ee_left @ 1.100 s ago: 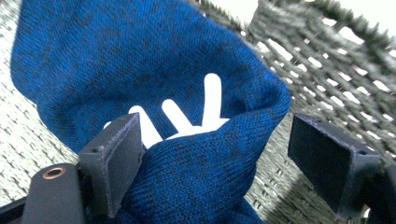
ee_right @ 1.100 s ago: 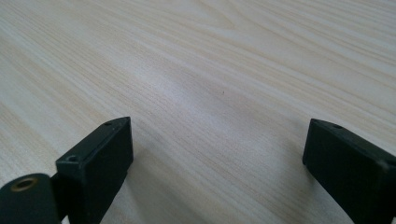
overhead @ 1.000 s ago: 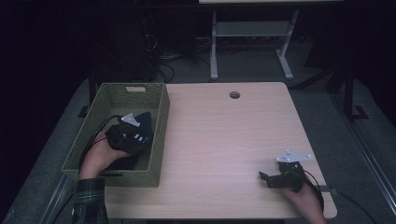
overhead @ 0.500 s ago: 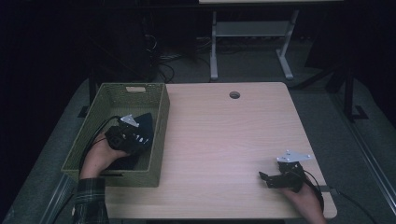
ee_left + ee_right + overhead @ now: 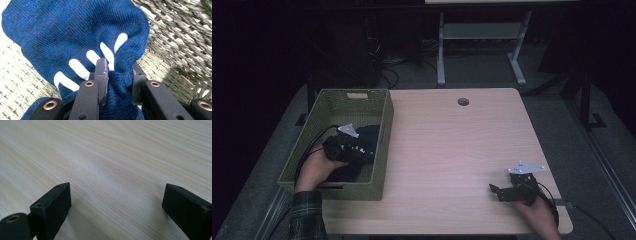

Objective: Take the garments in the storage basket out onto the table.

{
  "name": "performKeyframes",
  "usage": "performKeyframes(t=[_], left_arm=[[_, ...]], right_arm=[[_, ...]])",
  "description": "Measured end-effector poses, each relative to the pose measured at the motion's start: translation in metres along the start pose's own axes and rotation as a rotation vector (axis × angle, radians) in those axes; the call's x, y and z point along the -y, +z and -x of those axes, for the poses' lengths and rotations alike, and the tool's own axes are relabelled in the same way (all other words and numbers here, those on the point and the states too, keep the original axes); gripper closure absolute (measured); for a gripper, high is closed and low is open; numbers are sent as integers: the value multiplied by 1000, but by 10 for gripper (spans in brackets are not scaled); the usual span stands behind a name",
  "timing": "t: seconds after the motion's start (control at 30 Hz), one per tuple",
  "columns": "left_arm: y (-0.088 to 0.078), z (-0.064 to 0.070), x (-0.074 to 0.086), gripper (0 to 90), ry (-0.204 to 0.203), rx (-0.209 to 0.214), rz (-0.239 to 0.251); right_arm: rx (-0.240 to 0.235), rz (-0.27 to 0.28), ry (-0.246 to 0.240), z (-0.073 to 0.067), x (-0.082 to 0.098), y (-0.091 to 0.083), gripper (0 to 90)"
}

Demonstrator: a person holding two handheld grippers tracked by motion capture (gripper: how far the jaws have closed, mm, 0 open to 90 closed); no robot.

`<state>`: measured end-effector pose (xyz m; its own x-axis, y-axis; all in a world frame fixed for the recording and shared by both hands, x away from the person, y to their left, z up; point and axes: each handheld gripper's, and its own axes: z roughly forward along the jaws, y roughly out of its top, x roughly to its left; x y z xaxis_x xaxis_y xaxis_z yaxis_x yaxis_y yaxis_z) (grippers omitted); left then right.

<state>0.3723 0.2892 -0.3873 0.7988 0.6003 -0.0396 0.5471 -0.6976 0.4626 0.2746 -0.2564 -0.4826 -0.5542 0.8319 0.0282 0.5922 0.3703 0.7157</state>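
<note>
A blue knitted cloth (image 5: 75,32) with white stripes lies in the green woven basket (image 5: 384,130); in the high view it looks like a dark heap (image 5: 368,135). My left gripper (image 5: 117,67) is down in the basket (image 5: 180,37). Its jaws have just been closing, and a fold of the cloth is now pinched between the pads. In the high view the left gripper (image 5: 361,149) points right, inside the basket. My right gripper (image 5: 495,190) rests on the table near the front right corner. In its own view the right gripper (image 5: 116,195) stands open over bare wood.
The light wooden table (image 5: 452,145) has a round cable hole (image 5: 463,102) at the back. The basket stands along the table's left edge. Behind the table are a white desk frame (image 5: 482,45) and cables on the dark floor.
</note>
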Motion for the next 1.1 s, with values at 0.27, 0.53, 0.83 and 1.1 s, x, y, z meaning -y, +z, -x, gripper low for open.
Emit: performKeyframes(t=[0.27,0.53,0.83,1.1], left_arm=[[-7,-5,-2,737,-59,20,-17],[-24,-8,-7,745,-112,-4,-63],[-45,-3,-15,746,-100,-18,-70],[-65,0,-22,749,-96,-30,-67]], right_arm=[[0,0,-2,0,0,0,82],[1,0,-1,0,0,0,82],[1,-1,-1,0,0,0,82],[2,-1,1,0,0,0,82]])
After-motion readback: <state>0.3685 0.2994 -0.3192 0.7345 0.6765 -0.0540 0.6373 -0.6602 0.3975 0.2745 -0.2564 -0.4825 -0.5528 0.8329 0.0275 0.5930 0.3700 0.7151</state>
